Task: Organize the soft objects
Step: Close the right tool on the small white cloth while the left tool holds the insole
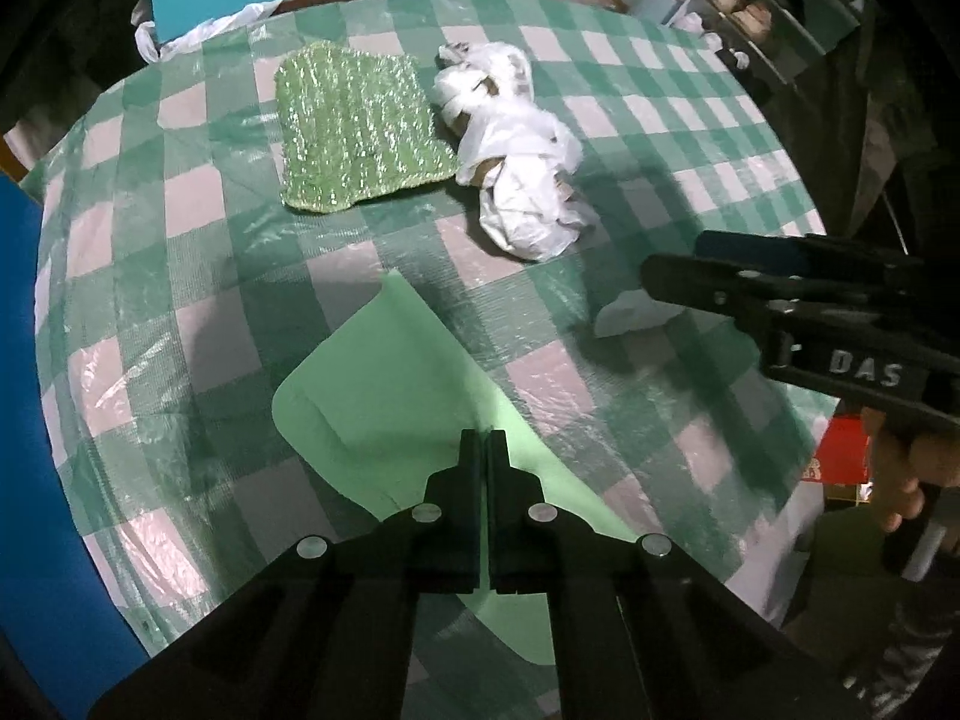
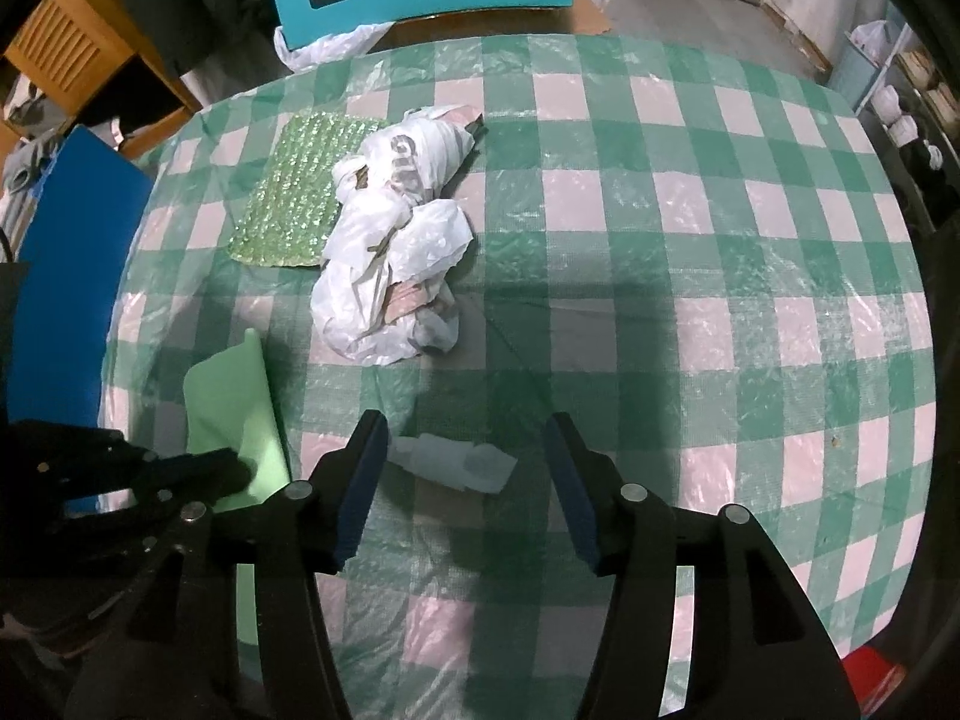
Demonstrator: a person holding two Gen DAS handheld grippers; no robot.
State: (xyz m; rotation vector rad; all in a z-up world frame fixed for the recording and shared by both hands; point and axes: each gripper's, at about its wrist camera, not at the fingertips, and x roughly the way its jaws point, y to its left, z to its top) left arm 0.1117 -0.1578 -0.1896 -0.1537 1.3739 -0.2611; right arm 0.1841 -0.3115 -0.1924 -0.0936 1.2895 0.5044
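Left gripper (image 1: 483, 438) jaws clamped on green sheet (image 1: 384, 396), near edge hidden; right gripper (image 2: 462, 450) jaws apart

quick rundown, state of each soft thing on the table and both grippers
left gripper: shut on the green sheet
green sheet: smooth, partly lifted, pinched at one edge
right gripper: open, over the small white piece
small white piece: lying flat, not gripped
white plastic bag: crumpled, lying free
sparkly green cloth: spread flat, beside the bag

free: checked cloth (image 2: 690, 252) right half | blocked: crumpled bag (image 2: 396, 240), sparkly mat (image 2: 294, 192) left
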